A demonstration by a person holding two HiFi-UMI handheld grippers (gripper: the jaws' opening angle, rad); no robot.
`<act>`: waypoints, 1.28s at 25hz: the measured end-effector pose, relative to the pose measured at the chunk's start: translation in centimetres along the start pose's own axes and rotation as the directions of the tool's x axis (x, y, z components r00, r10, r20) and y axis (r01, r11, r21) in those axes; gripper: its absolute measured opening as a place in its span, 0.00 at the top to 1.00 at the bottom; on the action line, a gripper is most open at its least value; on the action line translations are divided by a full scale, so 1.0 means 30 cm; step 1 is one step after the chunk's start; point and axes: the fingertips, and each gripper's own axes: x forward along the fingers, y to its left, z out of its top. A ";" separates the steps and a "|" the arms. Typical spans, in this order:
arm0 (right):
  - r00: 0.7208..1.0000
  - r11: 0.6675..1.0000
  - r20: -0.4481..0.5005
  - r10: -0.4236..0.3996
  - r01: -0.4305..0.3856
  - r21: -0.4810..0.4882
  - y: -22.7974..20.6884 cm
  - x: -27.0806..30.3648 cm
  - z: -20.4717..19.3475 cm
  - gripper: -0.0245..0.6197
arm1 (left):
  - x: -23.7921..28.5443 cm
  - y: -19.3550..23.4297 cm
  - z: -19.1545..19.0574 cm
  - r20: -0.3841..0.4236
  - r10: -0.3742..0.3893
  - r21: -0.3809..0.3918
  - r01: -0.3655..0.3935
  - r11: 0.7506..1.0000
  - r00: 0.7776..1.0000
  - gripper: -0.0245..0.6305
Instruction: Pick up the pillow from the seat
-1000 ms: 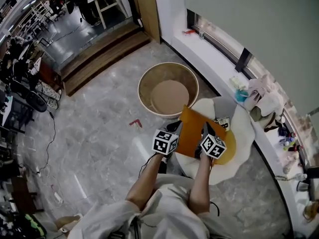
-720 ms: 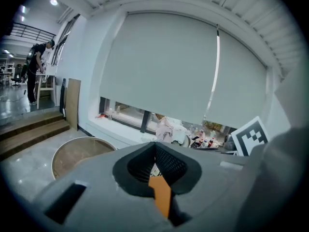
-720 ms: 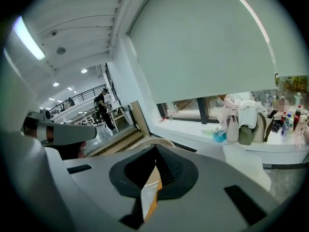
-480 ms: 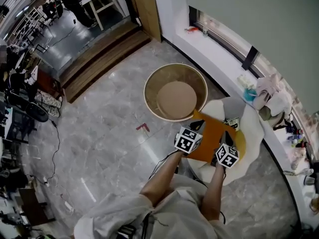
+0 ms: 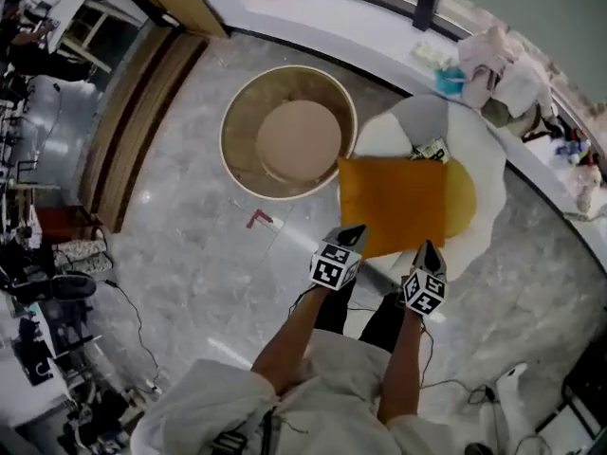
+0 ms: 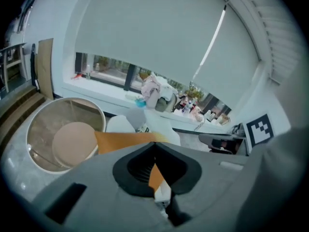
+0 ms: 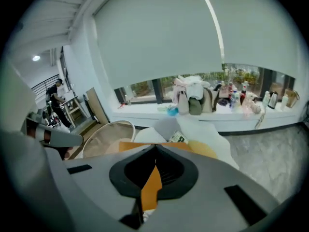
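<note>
Over the white seat [image 5: 479,145] at twelve o'clock, we pinch the near edge of the orange pillow [image 5: 394,202], left gripper [image 5: 353,230] and right gripper [image 5: 429,247] both clamped on it; the tag [image 5: 432,148] has unreadable print.

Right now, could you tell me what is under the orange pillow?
The white seat, its yellow centre showing to the right of the pillow. The rest of that centre is covered.

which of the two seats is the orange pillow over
The white fried-egg seat with the yellow centre, right of the tan tub seat; the orange pillow covers part of it.
</note>
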 end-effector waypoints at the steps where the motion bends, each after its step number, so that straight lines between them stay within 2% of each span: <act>1: 1.000 1.000 -0.017 -0.010 0.011 0.023 -0.020 0.009 -0.038 0.95 | 0.033 0.005 -0.027 -0.028 -0.011 -0.004 0.011 1.000 1.000 0.95; 5: 0.996 0.991 -0.066 -0.065 0.072 0.110 -0.204 0.030 -0.174 0.95 | 0.241 -0.076 -0.091 -0.125 -0.067 0.031 0.072 0.997 0.990 0.95; 9: 0.983 0.947 -0.137 -0.125 0.159 0.278 -0.355 0.013 -0.399 0.95 | 0.382 -0.162 -0.170 -0.215 -0.118 0.101 0.142 0.985 0.969 0.95; 12: 0.988 0.898 -0.146 -0.050 0.108 0.427 -0.370 0.046 -0.539 0.95 | 0.465 -0.193 -0.226 -0.269 -0.127 0.146 0.171 0.975 0.955 0.95; 16: 0.989 0.829 -0.132 0.071 0.014 0.559 -0.352 0.116 -0.650 0.95 | 0.556 -0.214 -0.287 -0.294 -0.127 0.181 0.186 0.966 0.947 0.95; 21: 0.978 0.705 -0.105 0.181 -0.054 0.707 -0.331 0.177 -0.769 0.95 | 0.610 -0.259 -0.368 -0.338 -0.142 0.195 0.217 0.957 0.930 0.95; 23: 0.972 0.662 -0.099 0.214 -0.070 0.746 -0.337 0.218 -0.815 0.95 | 0.642 -0.273 -0.388 -0.338 -0.150 0.208 0.229 0.951 0.929 0.95; 25: 0.967 0.601 -0.072 0.242 -0.091 0.794 -0.337 0.266 -0.856 0.95 | 0.675 -0.265 -0.414 -0.334 -0.152 0.215 0.232 0.949 0.930 0.95; 26: 0.966 0.563 -0.048 0.255 -0.108 0.819 -0.336 0.290 -0.877 0.92 | 0.689 -0.258 -0.432 -0.336 -0.154 0.213 0.234 0.949 0.929 0.95; 28: 0.957 0.475 0.015 0.288 -0.156 0.866 -0.326 0.332 -0.926 0.75 | 0.711 -0.247 -0.466 -0.344 -0.157 0.215 0.240 0.947 0.926 0.95; 30: 0.943 0.382 0.071 0.325 -0.199 0.902 -0.314 0.388 -0.978 0.64 | 0.735 -0.231 -0.485 -0.349 -0.155 0.234 0.246 0.941 0.924 0.95; 32: 0.929 0.304 0.130 0.347 -0.242 0.922 -0.306 0.459 -1.004 0.58 | 0.770 -0.203 -0.494 -0.352 -0.151 0.260 0.252 0.932 0.924 0.95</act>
